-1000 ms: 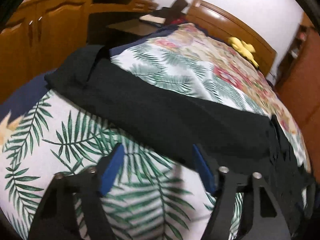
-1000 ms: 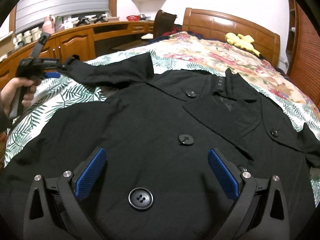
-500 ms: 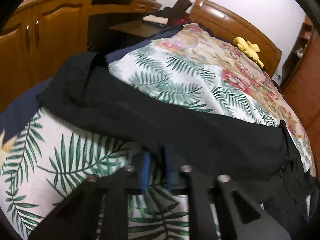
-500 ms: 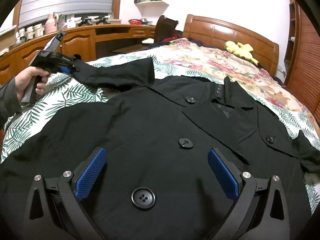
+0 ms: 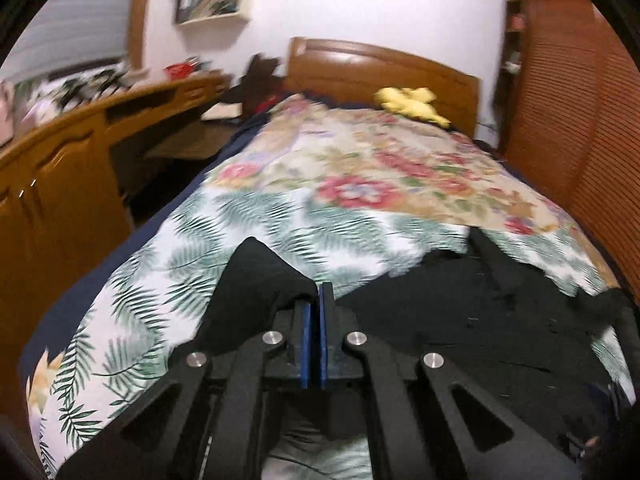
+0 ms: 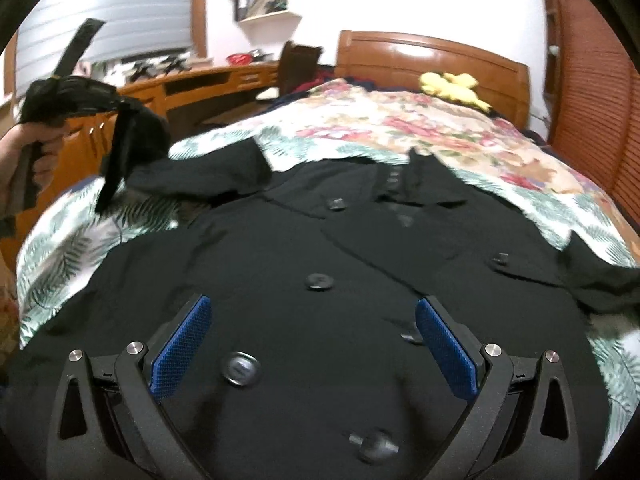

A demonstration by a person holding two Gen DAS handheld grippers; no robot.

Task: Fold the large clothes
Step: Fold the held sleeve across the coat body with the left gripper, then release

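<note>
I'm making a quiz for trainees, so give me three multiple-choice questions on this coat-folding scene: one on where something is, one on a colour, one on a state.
1. Where does the yellow soft toy lie?
A. by the headboard
B. on the coat
C. on the desk

2. What colour is the coat?
A. red
B. black
C. white

3. How do the jaws of the left gripper stand?
A. wide open over the bedspread
B. shut on the sleeve
C. shut on a button

Answers:
1. A, the toy rests at the far end of the bed against the wooden headboard.
2. B, the cloth is black all over.
3. B, the blue pads meet with the black sleeve cloth pinched between them.
</note>
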